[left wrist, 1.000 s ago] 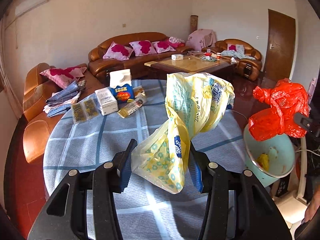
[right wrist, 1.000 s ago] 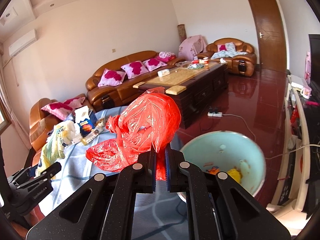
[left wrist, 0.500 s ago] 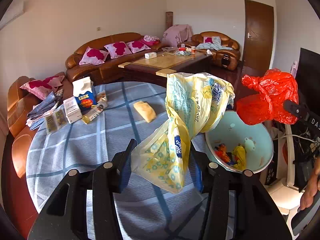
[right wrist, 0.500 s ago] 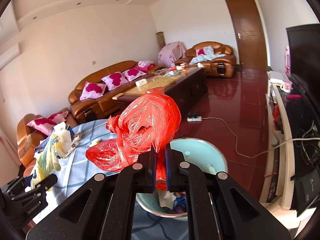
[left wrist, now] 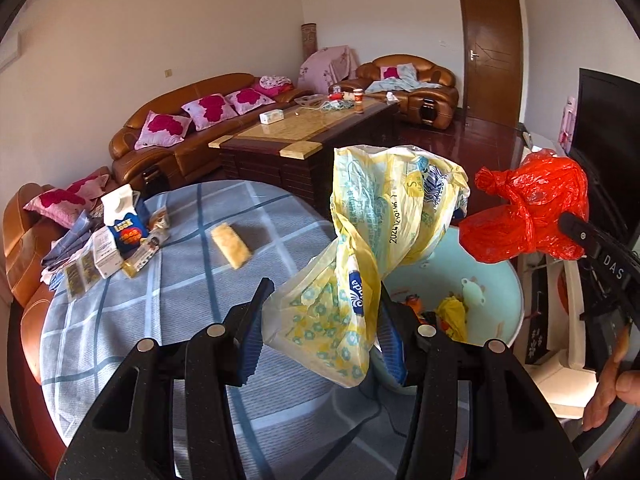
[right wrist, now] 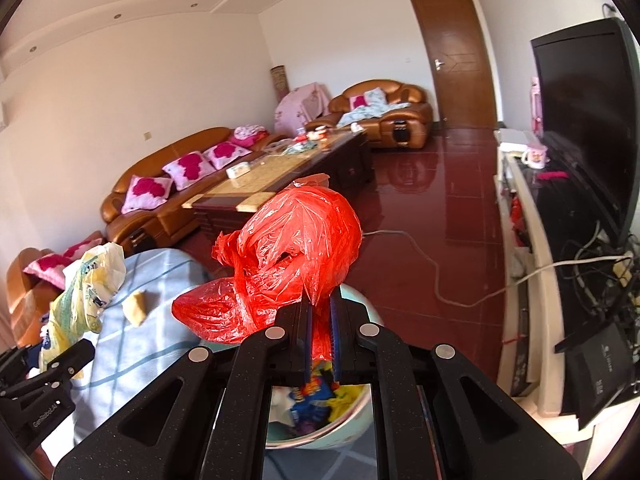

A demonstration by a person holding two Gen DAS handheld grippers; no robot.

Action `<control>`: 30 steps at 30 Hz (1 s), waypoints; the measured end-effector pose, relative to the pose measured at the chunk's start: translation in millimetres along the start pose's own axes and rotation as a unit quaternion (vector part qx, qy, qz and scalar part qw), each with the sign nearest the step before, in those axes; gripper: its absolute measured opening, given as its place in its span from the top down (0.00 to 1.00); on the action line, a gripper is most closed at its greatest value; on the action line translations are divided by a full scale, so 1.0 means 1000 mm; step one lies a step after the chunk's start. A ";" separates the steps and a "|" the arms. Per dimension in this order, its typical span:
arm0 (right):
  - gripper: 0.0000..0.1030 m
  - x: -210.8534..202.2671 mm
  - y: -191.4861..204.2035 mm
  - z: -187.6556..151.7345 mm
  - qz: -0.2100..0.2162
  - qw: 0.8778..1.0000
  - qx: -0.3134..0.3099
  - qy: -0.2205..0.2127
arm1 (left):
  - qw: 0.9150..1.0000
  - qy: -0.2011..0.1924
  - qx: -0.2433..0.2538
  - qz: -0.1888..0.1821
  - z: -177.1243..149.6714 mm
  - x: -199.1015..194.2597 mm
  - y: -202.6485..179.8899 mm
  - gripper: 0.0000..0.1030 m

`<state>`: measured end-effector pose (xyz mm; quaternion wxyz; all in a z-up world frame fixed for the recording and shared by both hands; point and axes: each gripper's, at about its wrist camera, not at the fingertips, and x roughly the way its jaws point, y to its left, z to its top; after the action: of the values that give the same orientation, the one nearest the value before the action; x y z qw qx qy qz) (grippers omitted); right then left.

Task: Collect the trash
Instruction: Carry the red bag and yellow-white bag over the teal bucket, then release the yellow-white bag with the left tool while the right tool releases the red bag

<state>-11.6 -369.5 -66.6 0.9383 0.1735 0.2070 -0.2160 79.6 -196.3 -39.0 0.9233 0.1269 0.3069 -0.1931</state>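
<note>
Both bags have been carried from above the table [left wrist: 132, 320] toward the bin [left wrist: 500, 280], which now sits under them. A crumpled yellow bag [left wrist: 360, 248] is pinched in the left gripper [left wrist: 324, 340], hanging at the bin's near rim. A red bag [right wrist: 288, 256] is clamped in the tightly closed right gripper [right wrist: 320, 336], above the bin [right wrist: 320, 436]. Yellow, orange and blue wrappers are seen inside it. A yellow sponge [left wrist: 231, 245] and cartons [left wrist: 124, 226] lie on the table.
</note>
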 end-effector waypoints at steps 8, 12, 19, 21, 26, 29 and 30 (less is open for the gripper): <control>0.92 0.015 -0.016 -0.007 -0.028 1.000 -0.006 0.010 | 1.000 0.019 0.018 -0.017 -0.001 0.021 -0.029 0.53; 0.92 0.026 -0.022 -0.014 -0.034 0.999 -0.006 0.026 | 0.998 0.045 0.017 -0.032 -0.004 0.038 -0.041 0.53; 0.92 0.043 -0.028 -0.021 -0.037 0.998 -0.007 0.055 | 0.997 0.066 0.019 -0.035 -0.009 0.056 -0.051 0.53; 0.92 0.047 -0.028 -0.024 -0.033 0.997 -0.009 0.064 | 0.997 0.069 0.020 -0.033 -0.009 0.060 -0.053 0.53; 0.91 0.057 -0.028 -0.029 -0.025 0.996 -0.010 0.083 | 0.996 0.077 0.023 -0.031 -0.012 0.065 -0.059 0.53; 0.75 0.063 -0.023 -0.031 -0.018 0.995 -0.016 0.096 | 0.996 0.079 0.025 -0.029 -0.013 0.067 -0.059 0.53; 0.65 0.065 -0.022 -0.033 -0.015 0.995 -0.015 0.096 | 0.996 0.080 0.025 -0.028 -0.014 0.068 -0.059 0.53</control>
<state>20.5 -396.4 -130.0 0.9133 0.1761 0.3016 -0.2096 96.7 -263.4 -98.5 0.8865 0.1559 0.3784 -0.2158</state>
